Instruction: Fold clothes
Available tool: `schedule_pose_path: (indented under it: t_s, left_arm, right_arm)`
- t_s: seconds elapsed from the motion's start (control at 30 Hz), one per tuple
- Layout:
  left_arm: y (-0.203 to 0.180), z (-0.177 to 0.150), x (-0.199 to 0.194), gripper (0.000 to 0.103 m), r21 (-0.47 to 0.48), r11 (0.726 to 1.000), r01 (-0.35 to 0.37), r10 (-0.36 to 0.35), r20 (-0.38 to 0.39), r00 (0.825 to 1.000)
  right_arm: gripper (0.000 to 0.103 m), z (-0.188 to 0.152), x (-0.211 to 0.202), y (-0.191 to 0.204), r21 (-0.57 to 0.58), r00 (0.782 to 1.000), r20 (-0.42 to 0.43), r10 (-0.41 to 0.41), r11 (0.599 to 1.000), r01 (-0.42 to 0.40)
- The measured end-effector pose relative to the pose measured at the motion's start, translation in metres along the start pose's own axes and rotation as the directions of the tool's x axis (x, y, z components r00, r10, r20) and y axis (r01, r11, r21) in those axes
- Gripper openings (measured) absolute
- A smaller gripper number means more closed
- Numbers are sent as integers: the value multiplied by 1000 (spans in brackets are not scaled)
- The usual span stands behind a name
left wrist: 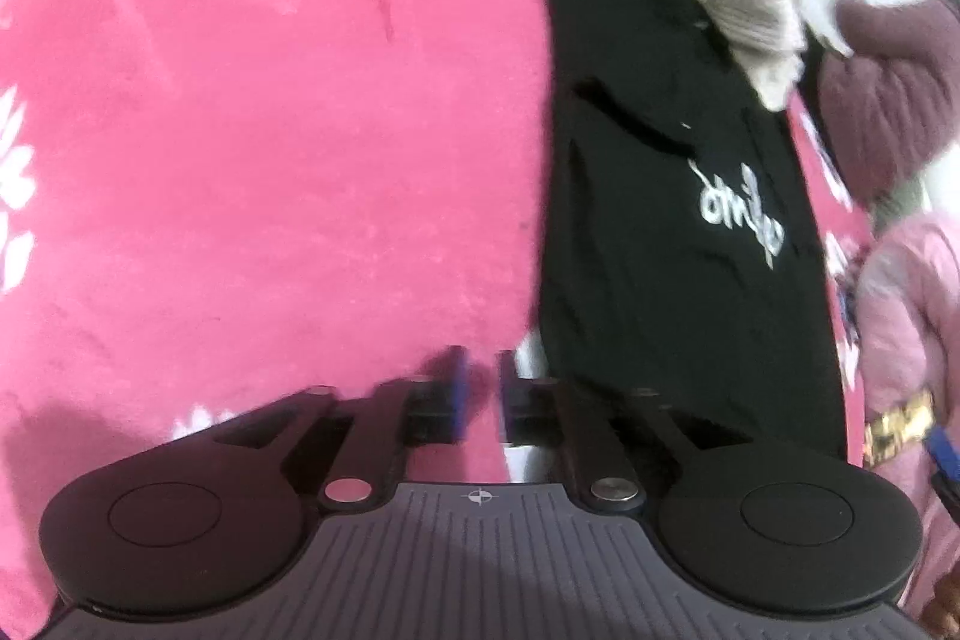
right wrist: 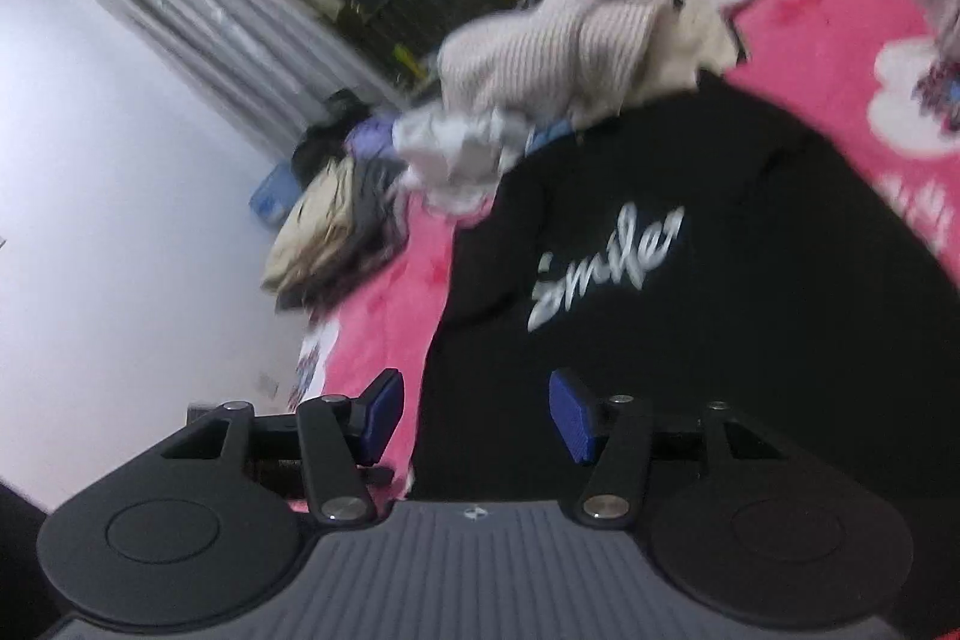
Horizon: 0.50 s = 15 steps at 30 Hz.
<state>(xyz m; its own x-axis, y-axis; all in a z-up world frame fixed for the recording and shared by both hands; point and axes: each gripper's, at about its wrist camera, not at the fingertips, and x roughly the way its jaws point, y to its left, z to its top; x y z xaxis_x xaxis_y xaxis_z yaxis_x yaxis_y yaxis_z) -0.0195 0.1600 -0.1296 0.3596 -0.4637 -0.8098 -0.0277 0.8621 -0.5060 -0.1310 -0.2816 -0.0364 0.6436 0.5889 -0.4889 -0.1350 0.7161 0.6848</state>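
A black garment [left wrist: 660, 280] with white script lettering lies folded into a long strip on the pink blanket [left wrist: 270, 160]. My left gripper [left wrist: 483, 394] hovers over the blanket just left of the strip's near corner. Its blue pads stand a narrow gap apart, and only pink blanket shows between them. In the right wrist view the same black garment [right wrist: 750, 328] fills the right half. My right gripper [right wrist: 477, 415] stands open above its near left edge, with nothing pinched between the pads.
A beige ribbed knit [right wrist: 558, 40] and a crumpled white garment [right wrist: 456, 148] lie on the black garment's far end. More clothes [right wrist: 336, 226] are heaped at the bed's edge by the white wall. A person's pink sleeve [left wrist: 906, 316] and a maroon garment [left wrist: 888, 88] are at the right.
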Motion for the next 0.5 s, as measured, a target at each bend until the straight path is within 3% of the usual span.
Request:
schedule_pose_path:
  t_s: [0.07,0.2,0.3,0.4,0.5]
  left_arm:
    - [-6,-7,2,31,54,998,29,-27,-34,999]
    - [-17,-19,14,33,132,991,35,-24,-83,996]
    - [-25,-25,18,32,186,982,41,-23,-98,995]
    - [-36,-37,20,31,300,953,41,1,-139,990]
    - [-41,-42,18,31,390,919,50,32,-199,979]
  right_arm:
    - [59,-11,14,4,-9,993,-111,34,999,-35]
    - [59,-39,62,28,-218,953,-292,-80,976,15]
    - [59,-68,84,48,-408,918,-350,-186,913,30]
    - [59,-83,88,47,-423,895,-393,-210,906,27]
    - [59,-89,79,36,-348,888,-416,-197,937,45]
